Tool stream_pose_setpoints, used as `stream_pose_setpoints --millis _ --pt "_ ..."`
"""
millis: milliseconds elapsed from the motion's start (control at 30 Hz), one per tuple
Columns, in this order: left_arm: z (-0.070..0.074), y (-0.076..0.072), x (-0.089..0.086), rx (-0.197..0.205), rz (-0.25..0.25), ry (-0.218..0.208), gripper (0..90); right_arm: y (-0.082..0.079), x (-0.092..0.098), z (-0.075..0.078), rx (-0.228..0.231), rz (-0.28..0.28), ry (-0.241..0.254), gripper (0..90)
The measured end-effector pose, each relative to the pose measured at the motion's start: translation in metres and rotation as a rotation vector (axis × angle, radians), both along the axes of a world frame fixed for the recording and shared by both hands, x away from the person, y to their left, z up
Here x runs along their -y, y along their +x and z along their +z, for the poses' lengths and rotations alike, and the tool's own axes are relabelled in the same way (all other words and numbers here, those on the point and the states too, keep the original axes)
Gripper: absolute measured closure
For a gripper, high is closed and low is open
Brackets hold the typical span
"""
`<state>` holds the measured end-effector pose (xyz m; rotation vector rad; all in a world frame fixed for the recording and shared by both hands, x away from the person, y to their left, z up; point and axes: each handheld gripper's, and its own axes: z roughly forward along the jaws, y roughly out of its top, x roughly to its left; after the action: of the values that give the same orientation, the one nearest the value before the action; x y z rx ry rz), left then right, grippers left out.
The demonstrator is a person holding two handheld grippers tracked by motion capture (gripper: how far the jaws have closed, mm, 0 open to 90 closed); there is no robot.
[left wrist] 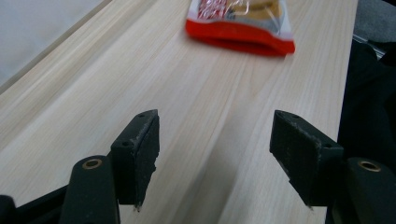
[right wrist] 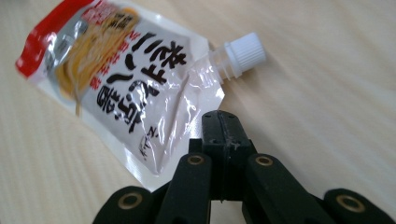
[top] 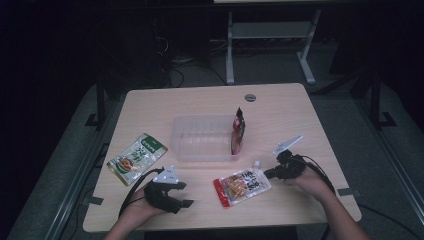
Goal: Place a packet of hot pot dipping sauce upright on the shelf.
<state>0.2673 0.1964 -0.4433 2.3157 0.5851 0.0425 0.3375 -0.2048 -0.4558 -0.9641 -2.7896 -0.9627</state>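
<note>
The spouted pouch (top: 243,185) lay flat on the bench (top: 280,110), near the front edge, its white cap (right wrist: 244,53) pointing toward the right tongs (top: 265,174). Those tongs were closed with nothing between the jaws, their tips just beside the pouch's capped corner; whether they touched it could not be told. The left tongs (top: 184,194) stood open and empty, low over bare wood, well apart from the pouch's red end. Behind the pouch sat a clear tray (top: 200,150) with a red packet (top: 238,131) standing upright against its right wall. A green packet (top: 136,158) lay flat left of the tray.
</note>
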Motion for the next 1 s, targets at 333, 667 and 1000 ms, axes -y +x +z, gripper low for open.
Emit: stream_pose_setpoints --millis 333,667,1000 --pt "0.0 0.009 0.02 0.013 -0.066 -0.012 32.8 -0.018 0.006 0.007 0.01 -0.073 0.036 73.6" --pt "0.006 0.018 0.051 0.014 -0.095 -0.047 73.3 -0.034 0.026 0.008 -0.029 -0.184 0.133 46.8" --pt "-0.003 0.021 0.078 0.025 -0.135 0.027 84.5 -0.04 0.017 0.001 -0.065 -0.151 0.178 42.3"
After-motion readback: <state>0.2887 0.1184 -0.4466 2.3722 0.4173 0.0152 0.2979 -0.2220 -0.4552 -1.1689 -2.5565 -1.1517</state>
